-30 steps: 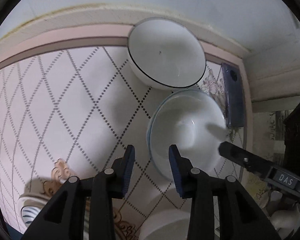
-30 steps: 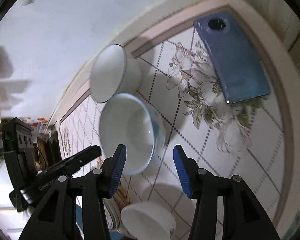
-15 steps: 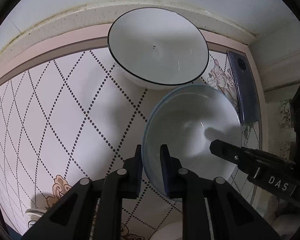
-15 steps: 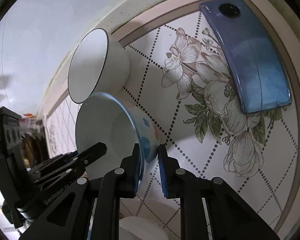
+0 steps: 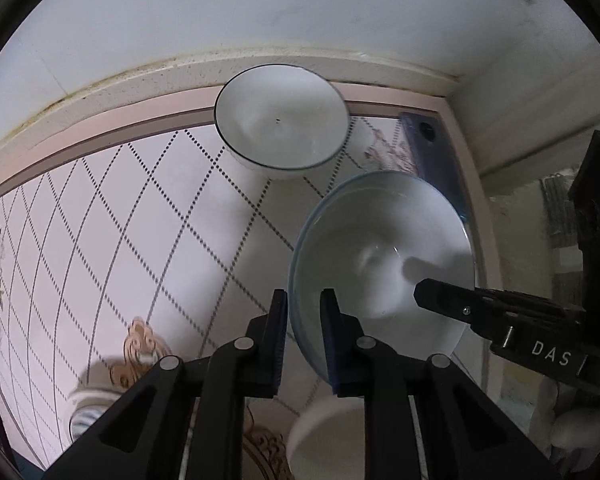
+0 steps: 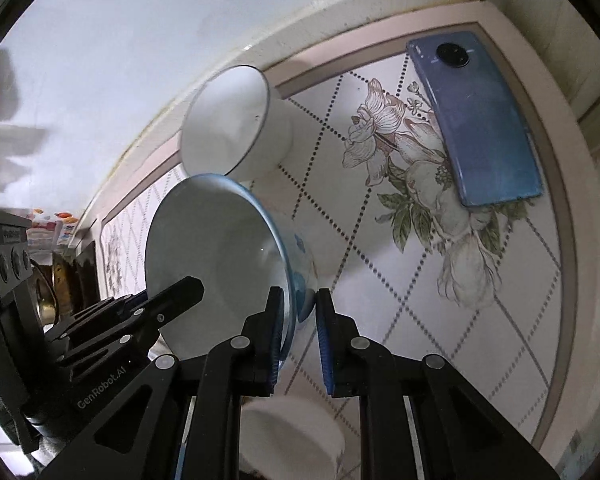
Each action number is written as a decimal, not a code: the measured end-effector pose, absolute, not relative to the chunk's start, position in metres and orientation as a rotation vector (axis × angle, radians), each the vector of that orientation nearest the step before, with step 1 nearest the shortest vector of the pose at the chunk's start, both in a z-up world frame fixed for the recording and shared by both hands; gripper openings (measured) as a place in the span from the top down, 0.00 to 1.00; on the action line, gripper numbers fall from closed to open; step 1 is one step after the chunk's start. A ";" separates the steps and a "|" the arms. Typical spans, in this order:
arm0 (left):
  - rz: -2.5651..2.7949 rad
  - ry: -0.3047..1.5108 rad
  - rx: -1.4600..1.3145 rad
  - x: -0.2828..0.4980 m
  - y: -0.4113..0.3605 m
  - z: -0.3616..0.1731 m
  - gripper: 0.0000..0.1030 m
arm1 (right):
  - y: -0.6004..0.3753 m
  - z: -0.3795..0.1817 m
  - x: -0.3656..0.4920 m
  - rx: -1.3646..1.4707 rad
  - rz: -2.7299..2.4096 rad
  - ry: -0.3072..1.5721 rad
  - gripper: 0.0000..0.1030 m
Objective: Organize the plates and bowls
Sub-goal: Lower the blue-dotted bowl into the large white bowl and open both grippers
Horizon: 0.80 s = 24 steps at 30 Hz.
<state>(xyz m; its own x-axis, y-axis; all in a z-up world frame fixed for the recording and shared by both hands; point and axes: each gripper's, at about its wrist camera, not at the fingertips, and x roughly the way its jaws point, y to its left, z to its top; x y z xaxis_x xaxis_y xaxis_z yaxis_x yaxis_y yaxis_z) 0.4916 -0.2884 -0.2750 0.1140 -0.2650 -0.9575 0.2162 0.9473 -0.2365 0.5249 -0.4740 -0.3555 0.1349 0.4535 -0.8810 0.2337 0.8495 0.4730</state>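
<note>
Both sets of jaws have just been closing since a second ago, and the blue-rimmed bowl [image 5: 384,256] is now lifted clear of the table [image 5: 112,240]. Its near rim is clamped by the left gripper [image 5: 303,332], while the opposite rim is pinched by the right gripper [image 6: 297,336], so it's held tilted between the two. The black-rimmed bowl [image 5: 280,120] is left sitting by the table's far edge, and a blue phone [image 6: 480,120] is seen lying in the far right corner.
</note>
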 end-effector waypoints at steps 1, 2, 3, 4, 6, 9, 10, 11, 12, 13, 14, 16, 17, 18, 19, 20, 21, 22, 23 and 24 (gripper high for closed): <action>-0.362 1.405 -0.040 0.485 -0.287 -0.269 0.86 | -0.472 -0.350 0.520 0.578 0.176 1.450 0.83; -0.369 1.397 -0.037 0.479 -0.286 -0.264 0.86 | -0.470 -0.344 0.514 0.569 0.179 1.450 0.83; -0.377 1.390 -0.034 0.472 -0.286 -0.258 0.86 | -0.468 -0.339 0.509 0.562 0.181 1.450 0.83; -0.385 1.387 -0.032 0.463 -0.284 -0.253 0.86 | -0.463 -0.332 0.500 0.556 0.185 1.450 0.83; -0.396 1.385 -0.029 0.449 -0.280 -0.246 0.86 | -0.467 -0.321 0.488 0.545 0.190 1.452 0.83; -0.414 1.395 -0.014 0.423 -0.278 -0.242 0.86 | -0.460 -0.309 0.461 0.525 0.199 1.464 0.83; -0.419 1.400 -0.009 0.419 -0.278 -0.242 0.86 | -0.461 -0.307 0.452 0.524 0.201 1.470 0.83; -0.425 1.403 -0.004 0.412 -0.276 -0.242 0.86 | -0.469 -0.305 0.441 0.523 0.204 1.476 0.83; -0.429 1.405 0.003 0.405 -0.275 -0.243 0.86 | -0.465 -0.305 0.430 0.515 0.208 1.490 0.83; -0.432 1.409 0.013 0.398 -0.274 -0.245 0.86 | -0.466 -0.305 0.422 0.510 0.211 1.498 0.83; -0.434 1.413 0.020 0.394 -0.273 -0.246 0.86 | -0.465 -0.307 0.415 0.505 0.212 1.506 0.83; -0.432 1.428 0.029 0.385 -0.271 -0.254 0.86 | -0.462 -0.313 0.401 0.487 0.216 1.532 0.83; -0.429 1.437 0.032 0.382 -0.271 -0.257 0.86 | -0.459 -0.317 0.395 0.481 0.216 1.543 0.83; -0.425 1.448 0.031 0.380 -0.270 -0.263 0.86 | -0.459 -0.321 0.391 0.478 0.217 1.550 0.83; -0.421 1.457 0.031 0.377 -0.270 -0.267 0.86 | -0.457 -0.326 0.386 0.475 0.215 1.561 0.83; -0.419 1.462 0.035 0.375 -0.270 -0.271 0.86 | -0.456 -0.330 0.383 0.473 0.214 1.568 0.83; -0.415 1.468 0.038 0.373 -0.270 -0.275 0.86 | -0.455 -0.335 0.380 0.472 0.211 1.576 0.83; -0.411 1.471 0.042 0.372 -0.270 -0.279 0.86 | -0.454 -0.340 0.377 0.469 0.209 1.581 0.83; -0.407 1.474 0.048 0.371 -0.271 -0.282 0.86 | -0.453 -0.344 0.377 0.467 0.207 1.587 0.83; -0.406 1.475 0.053 0.370 -0.271 -0.284 0.86 | -0.453 -0.348 0.375 0.464 0.206 1.593 0.83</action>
<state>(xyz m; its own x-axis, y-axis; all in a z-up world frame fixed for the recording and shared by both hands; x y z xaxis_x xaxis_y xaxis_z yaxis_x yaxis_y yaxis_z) 0.3700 -0.2712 -0.2836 0.0411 -0.2332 -0.9716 0.2967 0.9314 -0.2111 0.3750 -0.4525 -0.3482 -0.0163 0.4138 -0.9102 0.1688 0.8984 0.4054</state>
